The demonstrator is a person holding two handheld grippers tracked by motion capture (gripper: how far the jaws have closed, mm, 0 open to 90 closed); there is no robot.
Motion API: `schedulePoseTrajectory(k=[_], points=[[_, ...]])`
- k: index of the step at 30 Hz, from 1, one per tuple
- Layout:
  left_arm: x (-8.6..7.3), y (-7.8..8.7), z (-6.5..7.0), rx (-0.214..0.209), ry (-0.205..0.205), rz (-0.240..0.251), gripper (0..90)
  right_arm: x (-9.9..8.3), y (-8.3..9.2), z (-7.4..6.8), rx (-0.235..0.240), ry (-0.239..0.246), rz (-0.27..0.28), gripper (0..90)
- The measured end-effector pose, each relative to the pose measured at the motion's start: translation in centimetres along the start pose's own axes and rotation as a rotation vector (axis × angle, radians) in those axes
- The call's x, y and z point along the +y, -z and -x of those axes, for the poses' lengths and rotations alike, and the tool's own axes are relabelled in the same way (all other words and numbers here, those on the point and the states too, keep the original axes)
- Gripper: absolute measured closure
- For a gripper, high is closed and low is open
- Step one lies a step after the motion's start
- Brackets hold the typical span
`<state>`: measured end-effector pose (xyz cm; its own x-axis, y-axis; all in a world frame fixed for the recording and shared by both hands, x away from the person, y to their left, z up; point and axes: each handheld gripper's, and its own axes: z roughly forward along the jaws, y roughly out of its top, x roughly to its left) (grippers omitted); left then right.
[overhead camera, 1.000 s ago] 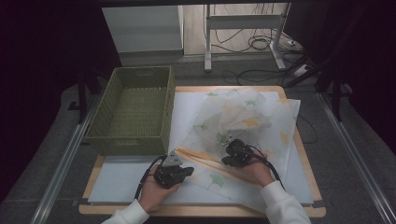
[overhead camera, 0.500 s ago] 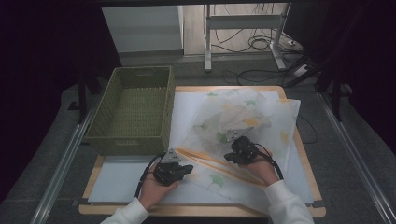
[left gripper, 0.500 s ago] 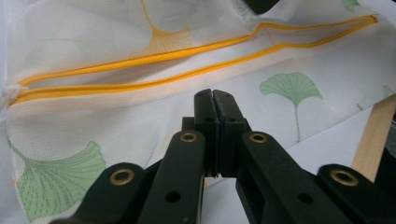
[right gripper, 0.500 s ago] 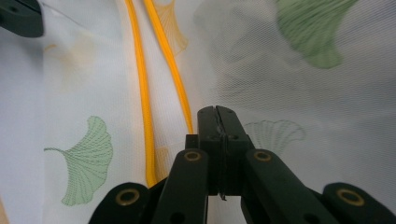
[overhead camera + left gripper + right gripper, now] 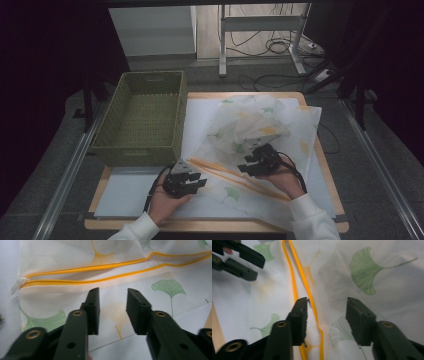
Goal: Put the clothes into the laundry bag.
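Observation:
A white mesh cloth (image 5: 260,120) printed with green and yellow ginkgo leaves lies rumpled across the table, with an orange trim (image 5: 225,175) running along its near fold. My left gripper (image 5: 199,181) rests at the fold's left end. Its jaws have just been opening and stand open over the cloth (image 5: 62,255), just below the trim (image 5: 87,266), gripping nothing. My right gripper (image 5: 245,165) hovers at the fold's middle. Its jaws have also just been opening and stand open astride the trim (image 5: 308,290), off the cloth (image 5: 387,285). The left gripper (image 5: 239,257) shows at that view's top left.
A green woven basket (image 5: 137,152) stands at the table's left, just beyond the left gripper. White paper (image 5: 125,195) covers the wooden tabletop (image 5: 215,226) under the cloth. Metal rails run along both sides, and cables lie on the floor at the back.
The right gripper has lifted a little off the cloth. The left hand has stayed where it was. The cloth's fold lies as before.

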<state>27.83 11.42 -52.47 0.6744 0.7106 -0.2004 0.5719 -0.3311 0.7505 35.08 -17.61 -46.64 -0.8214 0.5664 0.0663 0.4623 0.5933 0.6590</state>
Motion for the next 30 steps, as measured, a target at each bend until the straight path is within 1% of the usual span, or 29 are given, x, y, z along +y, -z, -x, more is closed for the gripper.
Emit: schedulePoseTrajectory(k=[2,3,5,7,8,10,11,14,15,17,21,23,28,30], points=[[0.0,0.2,0.1,0.000,0.007,0.004,51.1,0.0,0.5,-0.2,-0.008,-0.004,0.032,44.4],[-0.1,0.4,0.2,-0.002,0.009,0.005,49.0,-0.1,0.8,-0.3,-0.006,-0.010,0.048,43.4],[-0.2,0.8,0.2,0.000,-0.003,0.004,44.0,-0.5,1.4,-0.4,-0.006,-0.022,0.079,41.9],[-0.5,1.2,0.1,0.020,-0.015,0.007,40.0,-1.1,1.9,-0.4,-0.014,-0.022,0.096,41.0],[-0.7,1.4,-0.1,0.025,-0.015,0.007,38.8,-1.4,2.1,-0.4,-0.019,-0.024,0.101,40.7],[-0.9,1.7,-0.4,0.027,-0.006,0.007,37.7,-2.3,2.6,-0.1,-0.037,-0.041,0.106,40.5],[-1.1,1.9,-0.6,0.029,-0.001,0.007,37.3,-2.6,2.7,0.0,-0.046,-0.041,0.108,40.5],[-1.7,2.4,-1.2,0.039,0.004,0.003,36.8,-3.8,3.3,0.4,-0.084,-0.073,0.115,40.5],[-2.0,2.7,-1.5,0.046,0.011,0.001,36.8,-4.0,3.5,0.4,-0.088,-0.079,0.113,40.5],[-2.4,3.2,-1.9,0.050,0.026,0.004,36.8,-4.8,3.8,0.5,-0.112,-0.087,0.111,40.6],[-2.9,3.8,-2.4,0.062,0.038,0.002,36.9,-6.4,4.7,0.6,-0.137,-0.115,0.111,40.4],[-3.1,4.0,-2.6,0.065,0.037,-0.003,37.1,-7.1,5.2,0.6,-0.149,-0.123,0.100,40.3],[-3.3,4.2,-2.8,0.077,0.034,-0.014,37.3,-9.3,6.4,1.0,-0.177,-0.165,0.084,40.1],[-3.3,4.1,-2.8,0.078,0.040,-0.015,37.4,-10.0,6.7,1.1,-0.184,-0.178,0.078,40.1]])
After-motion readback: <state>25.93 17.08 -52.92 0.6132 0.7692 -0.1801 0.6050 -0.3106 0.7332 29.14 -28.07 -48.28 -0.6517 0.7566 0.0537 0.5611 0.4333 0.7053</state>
